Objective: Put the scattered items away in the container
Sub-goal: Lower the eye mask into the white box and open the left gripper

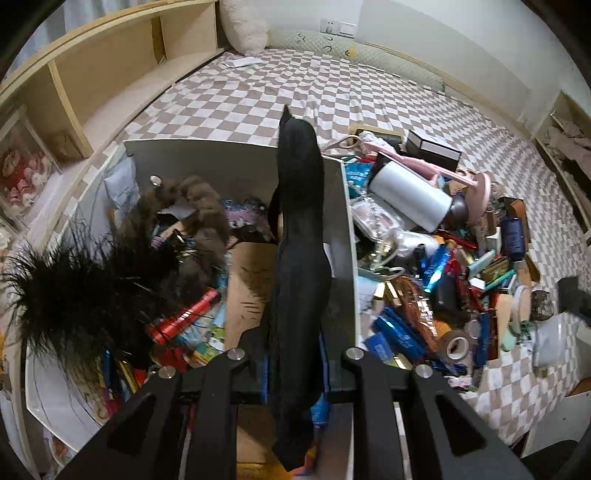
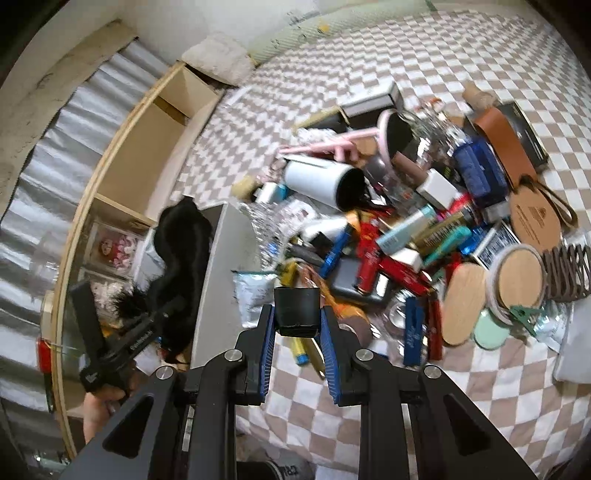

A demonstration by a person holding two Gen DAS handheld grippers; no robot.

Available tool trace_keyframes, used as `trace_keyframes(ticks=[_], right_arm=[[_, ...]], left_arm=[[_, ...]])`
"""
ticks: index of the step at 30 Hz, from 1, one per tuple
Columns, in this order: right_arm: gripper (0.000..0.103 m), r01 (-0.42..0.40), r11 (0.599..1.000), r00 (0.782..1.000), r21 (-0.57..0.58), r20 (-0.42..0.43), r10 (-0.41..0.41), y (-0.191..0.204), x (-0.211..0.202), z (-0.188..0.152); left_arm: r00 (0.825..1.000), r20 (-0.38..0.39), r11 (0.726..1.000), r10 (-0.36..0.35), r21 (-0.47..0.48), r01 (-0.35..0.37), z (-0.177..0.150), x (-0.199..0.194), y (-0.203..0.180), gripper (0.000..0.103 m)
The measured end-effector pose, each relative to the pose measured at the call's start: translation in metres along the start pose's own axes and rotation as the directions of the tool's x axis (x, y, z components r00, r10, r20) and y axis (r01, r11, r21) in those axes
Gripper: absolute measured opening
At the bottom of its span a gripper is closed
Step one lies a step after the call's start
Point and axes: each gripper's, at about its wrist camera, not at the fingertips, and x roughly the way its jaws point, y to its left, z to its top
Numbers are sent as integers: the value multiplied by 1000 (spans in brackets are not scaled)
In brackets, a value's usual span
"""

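A bed (image 1: 258, 92) in a brown-and-white checked cover is filling most of the room, with a pale wooden shelf unit (image 1: 110, 59) running along one side and a white wall (image 1: 424, 33) standing behind it. A white container (image 1: 236, 155) is sitting on the bed, already holding a brown plush toy (image 1: 199, 206), black feathers (image 1: 74, 288) and packets. Just beside its right wall, scattered items (image 1: 443, 266) are lying in a dense heap: tubes, boxes, a white cylinder (image 1: 410, 195) and a pink stand (image 2: 332, 146). A fluffy pillow (image 1: 245, 26) is leaning at the bed's head. The left hand-held gripper (image 1: 295, 369) is pinching a long black fabric piece (image 1: 299, 221) above the container's right wall, its jaws pressed tight on the cloth. The right hand-held gripper (image 2: 297, 325) is clamping a small black box (image 2: 297, 312) between its blue pads (image 2: 328, 332), above the near edge of the heap.
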Motion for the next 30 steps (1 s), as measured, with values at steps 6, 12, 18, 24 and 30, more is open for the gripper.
trace_keyframes(ticks=[6, 12, 18, 24, 30], right_arm=[[25, -51, 997, 997, -61, 56, 54, 32, 1, 1], [25, -101, 986, 993, -130, 48, 108, 64, 14, -3], [25, -132, 976, 991, -174, 6, 135, 89, 35, -9], [25, -152, 964, 988, -219, -51, 144, 112, 55, -20], [25, -182, 952, 978, -245, -144, 150, 132, 81, -36]], left_arm=[[998, 28, 998, 50, 34, -51, 1, 1, 4, 44], [998, 50, 1000, 27, -16, -26, 3, -9, 21, 45], [994, 79, 996, 76, -54, -71, 1, -18, 45, 45], [994, 90, 991, 64, -123, -53, -3, -25, 68, 45], [992, 116, 985, 58, -166, -39, -5, -34, 83, 51]])
